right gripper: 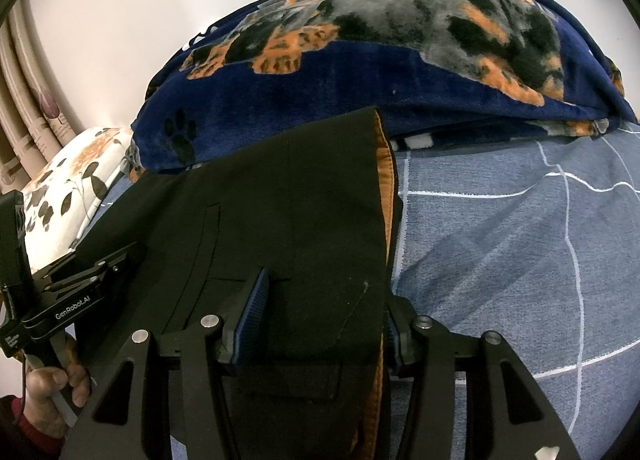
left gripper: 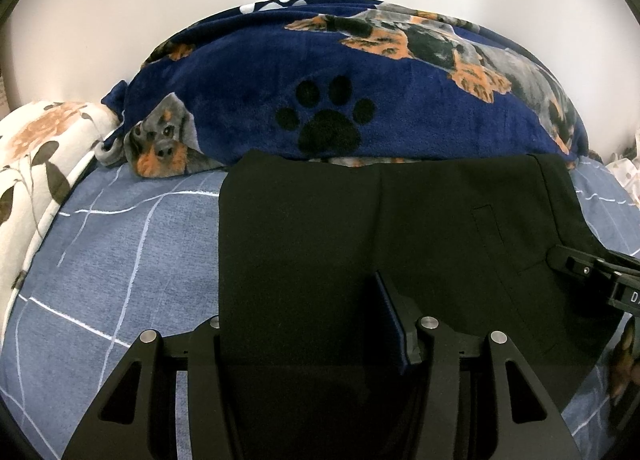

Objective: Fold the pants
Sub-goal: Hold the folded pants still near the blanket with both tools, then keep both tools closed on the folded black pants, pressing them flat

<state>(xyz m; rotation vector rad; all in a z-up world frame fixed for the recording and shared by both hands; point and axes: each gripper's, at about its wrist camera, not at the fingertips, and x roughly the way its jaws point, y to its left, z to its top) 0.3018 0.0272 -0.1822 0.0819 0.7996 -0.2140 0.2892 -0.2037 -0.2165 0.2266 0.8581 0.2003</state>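
The black pants (left gripper: 360, 227) lie folded on the blue checked bedsheet (left gripper: 120, 260), waistband end to the right with a tan lining (right gripper: 386, 179) showing. My left gripper (left gripper: 304, 324) is open, its jaws straddling the near edge of the folded pants; its left finger is hidden under the cloth. My right gripper (right gripper: 324, 320) is open too, jaws either side of the waistband part of the pants (right gripper: 288, 195). The right gripper's tip shows at the right of the left wrist view (left gripper: 580, 264); the left gripper shows at the left of the right wrist view (right gripper: 80, 280).
A navy fleece blanket with dog and paw prints (left gripper: 340, 91) is bunched along the wall behind the pants. A white floral pillow (left gripper: 36, 163) lies at the left. Open sheet (right gripper: 520, 227) lies right of the pants.
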